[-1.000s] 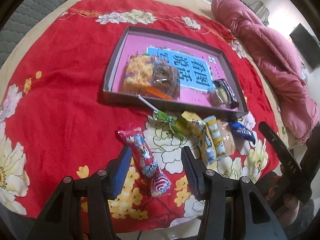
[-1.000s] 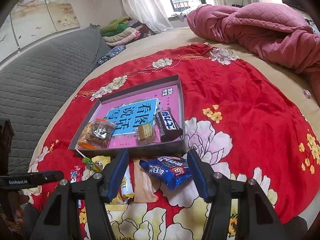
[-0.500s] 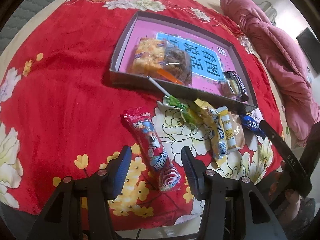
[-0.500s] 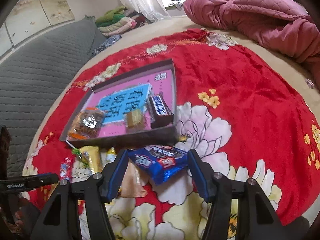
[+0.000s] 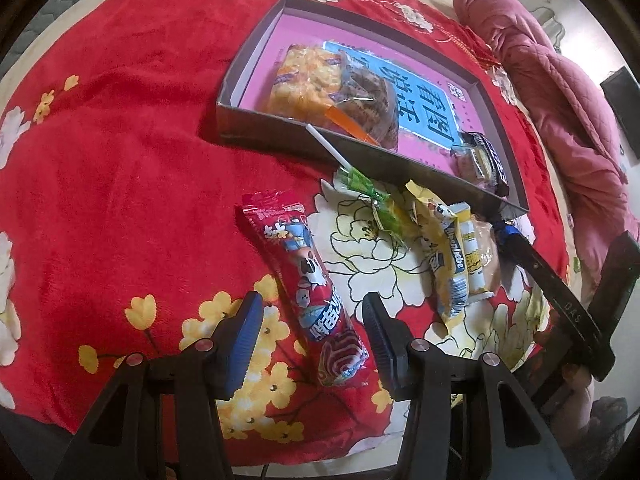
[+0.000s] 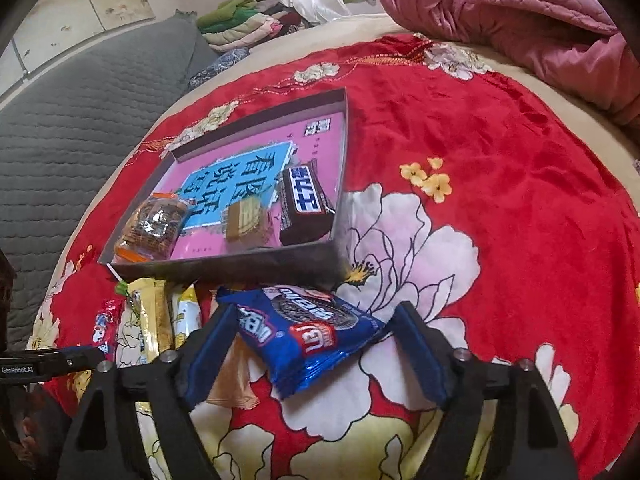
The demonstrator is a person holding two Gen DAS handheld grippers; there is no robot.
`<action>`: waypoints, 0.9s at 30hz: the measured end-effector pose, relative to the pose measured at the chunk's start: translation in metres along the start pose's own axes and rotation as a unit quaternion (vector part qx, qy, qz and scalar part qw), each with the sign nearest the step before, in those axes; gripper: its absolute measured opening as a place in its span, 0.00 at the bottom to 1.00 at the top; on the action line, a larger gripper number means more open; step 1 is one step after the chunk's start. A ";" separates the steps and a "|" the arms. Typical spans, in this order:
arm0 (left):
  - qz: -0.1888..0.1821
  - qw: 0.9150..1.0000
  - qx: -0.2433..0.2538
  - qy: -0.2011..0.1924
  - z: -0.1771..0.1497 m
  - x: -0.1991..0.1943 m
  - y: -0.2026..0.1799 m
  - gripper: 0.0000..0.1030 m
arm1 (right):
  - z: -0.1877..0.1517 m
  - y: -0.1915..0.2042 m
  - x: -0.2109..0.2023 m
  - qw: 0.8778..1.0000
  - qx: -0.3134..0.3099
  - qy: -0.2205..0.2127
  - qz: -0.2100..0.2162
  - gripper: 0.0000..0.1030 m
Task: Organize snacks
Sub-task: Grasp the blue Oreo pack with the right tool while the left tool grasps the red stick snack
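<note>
Snacks lie on the red floral blanket [image 5: 120, 160] before the shallow box [image 5: 280, 142]. Open left tool [image 5: 312, 326] straddles the red candy pack [image 5: 308, 292]; open right tool [image 6: 312, 340] brackets the blue cookie packet [image 6: 308, 332]: close mid-pack, squarely. Inside the box: orange crackers [image 5: 304, 76], brown biscuits [image 6: 154, 222], a wafer [image 6: 244, 218], a chocolate bar [image 6: 306, 202]

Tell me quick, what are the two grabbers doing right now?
Left gripper: open, fingers either side of the red candy packet, not squeezing it.
Right gripper: open, fingers either side of the blue cookie packet, not squeezing it.
</note>
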State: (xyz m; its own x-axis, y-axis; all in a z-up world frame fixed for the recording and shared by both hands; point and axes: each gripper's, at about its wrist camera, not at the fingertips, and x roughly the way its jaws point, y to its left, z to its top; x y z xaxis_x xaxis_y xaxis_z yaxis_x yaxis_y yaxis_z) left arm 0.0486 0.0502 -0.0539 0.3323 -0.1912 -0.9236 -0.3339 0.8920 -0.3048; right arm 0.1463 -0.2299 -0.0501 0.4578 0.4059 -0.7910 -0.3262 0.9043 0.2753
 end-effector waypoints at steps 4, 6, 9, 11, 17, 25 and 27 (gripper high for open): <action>0.000 1.000 -0.003 -0.002 0.001 0.003 -0.001 0.51 | 0.000 0.001 0.006 1.000 -0.003 0.006 0.007 0.80; 0.001 1.000 -0.004 -0.003 0.002 0.005 -0.001 0.51 | 0.000 0.003 0.007 1.000 -0.008 0.005 0.009 0.80; 0.007 1.000 -0.004 -0.004 0.003 0.009 -0.002 0.51 | -0.001 0.004 0.008 1.000 -0.010 0.003 0.017 0.76; 0.011 1.000 -0.006 -0.005 0.003 0.011 -0.003 0.51 | 0.000 0.005 0.008 1.000 -0.015 0.002 0.019 0.74; 0.025 1.000 -0.005 -0.009 0.005 0.019 -0.008 0.52 | -0.003 0.012 0.007 0.999 -0.033 0.003 0.021 0.67; 0.051 0.998 0.013 -0.020 0.004 0.027 -0.020 0.59 | -0.007 0.022 0.004 0.997 -0.071 0.009 0.007 0.64; 0.059 0.998 0.021 -0.024 0.003 0.029 -0.023 0.59 | -0.006 0.022 0.001 0.997 -0.070 0.010 0.014 0.64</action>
State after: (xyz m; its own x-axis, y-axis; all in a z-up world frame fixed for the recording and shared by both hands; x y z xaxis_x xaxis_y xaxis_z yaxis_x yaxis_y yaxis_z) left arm 0.0687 0.0253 -0.0728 0.3358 -0.0650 -0.9397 -0.3363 0.9236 -0.1841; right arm 0.1345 -0.2105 -0.0486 0.4315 0.4261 -0.7951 -0.4508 0.8653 0.2190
